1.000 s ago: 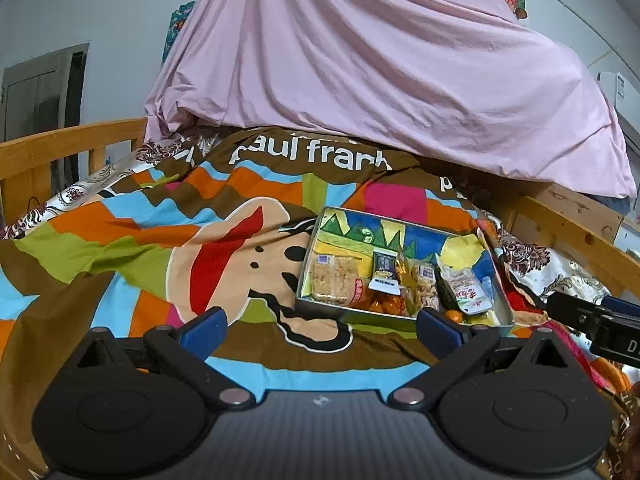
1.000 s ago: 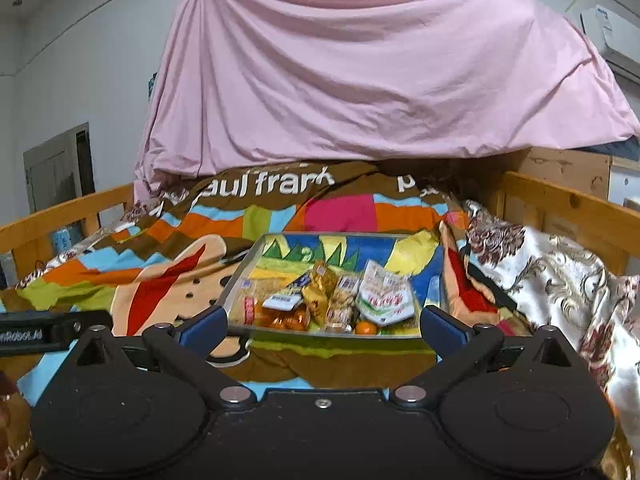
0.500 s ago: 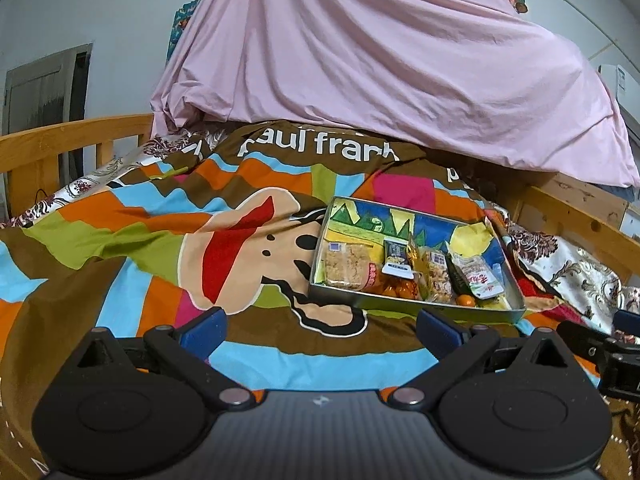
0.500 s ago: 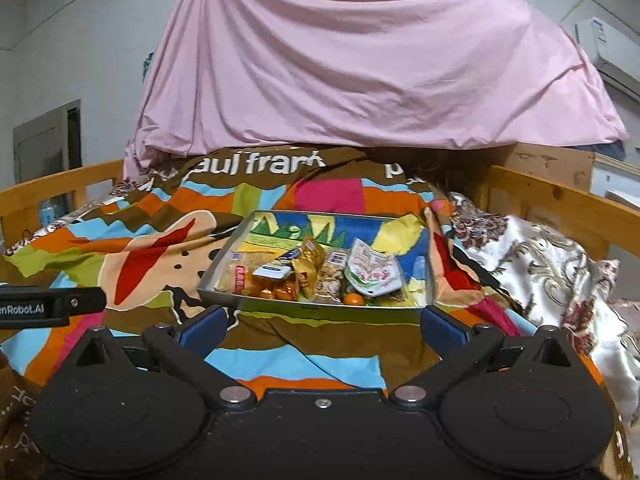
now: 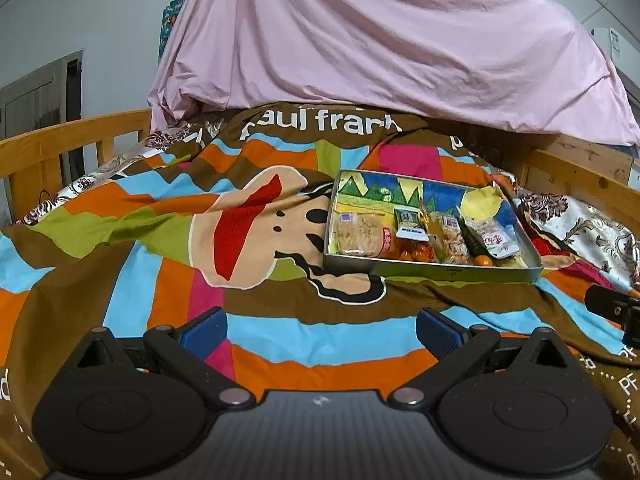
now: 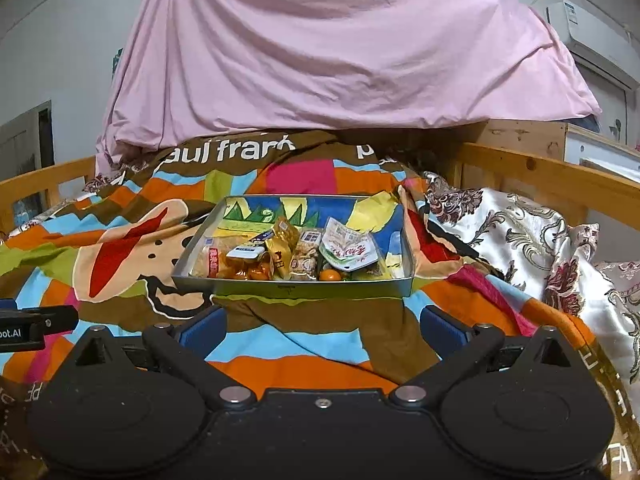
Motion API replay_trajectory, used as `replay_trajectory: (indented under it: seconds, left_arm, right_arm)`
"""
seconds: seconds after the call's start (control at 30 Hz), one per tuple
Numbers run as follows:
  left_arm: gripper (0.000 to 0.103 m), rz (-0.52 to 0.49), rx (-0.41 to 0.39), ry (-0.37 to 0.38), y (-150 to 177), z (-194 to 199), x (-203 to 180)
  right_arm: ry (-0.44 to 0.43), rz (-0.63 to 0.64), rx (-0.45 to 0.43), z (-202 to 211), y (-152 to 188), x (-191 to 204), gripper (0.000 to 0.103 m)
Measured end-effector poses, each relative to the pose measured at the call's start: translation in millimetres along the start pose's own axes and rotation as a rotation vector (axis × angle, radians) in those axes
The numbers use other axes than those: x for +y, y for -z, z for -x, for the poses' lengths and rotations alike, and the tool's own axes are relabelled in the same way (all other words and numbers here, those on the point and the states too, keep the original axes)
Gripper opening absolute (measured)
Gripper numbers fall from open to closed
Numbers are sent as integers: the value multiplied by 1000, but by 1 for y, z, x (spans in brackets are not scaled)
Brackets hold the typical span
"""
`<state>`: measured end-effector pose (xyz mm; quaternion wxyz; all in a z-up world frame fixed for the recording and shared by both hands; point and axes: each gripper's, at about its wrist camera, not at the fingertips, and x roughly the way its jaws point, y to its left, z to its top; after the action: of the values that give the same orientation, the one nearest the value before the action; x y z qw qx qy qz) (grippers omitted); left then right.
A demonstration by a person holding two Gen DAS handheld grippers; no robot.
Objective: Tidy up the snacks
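Observation:
A shallow metal tray [image 5: 432, 270] [image 6: 296, 286] with a colourful printed bottom lies on the bedspread and holds several snack packets. Among them are a rice-cracker pack [image 5: 358, 234], a white pouch with red print [image 6: 346, 250], gold-wrapped sweets [image 6: 280, 252] and a small orange fruit [image 6: 330, 276]. My left gripper [image 5: 320, 332] is open and empty, low over the blanket, with the tray ahead to its right. My right gripper [image 6: 322, 328] is open and empty too, with the tray straight ahead. Each gripper's tip shows at the edge of the other's view.
A striped cartoon bedspread [image 5: 168, 240] covers the bed. Wooden bed rails [image 5: 60, 144] [image 6: 552, 176] run along both sides. A pink sheet [image 6: 340, 52] is draped over something bulky behind the tray. A floral satin quilt [image 6: 520, 240] is bunched at the right.
Both grippers have drawn back and risen a little, so the tray looks farther off and more blanket shows in front. Both stayed open and empty.

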<state>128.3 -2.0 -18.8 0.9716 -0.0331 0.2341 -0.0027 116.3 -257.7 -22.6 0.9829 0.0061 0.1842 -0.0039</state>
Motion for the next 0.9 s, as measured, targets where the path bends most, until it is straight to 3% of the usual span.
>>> replay_trajectory:
  seconds: [0.9]
  left_arm:
    - [103,2,11,-6,9,-3,6]
  right_arm:
    - [-86,60,40,-10,8,22,102]
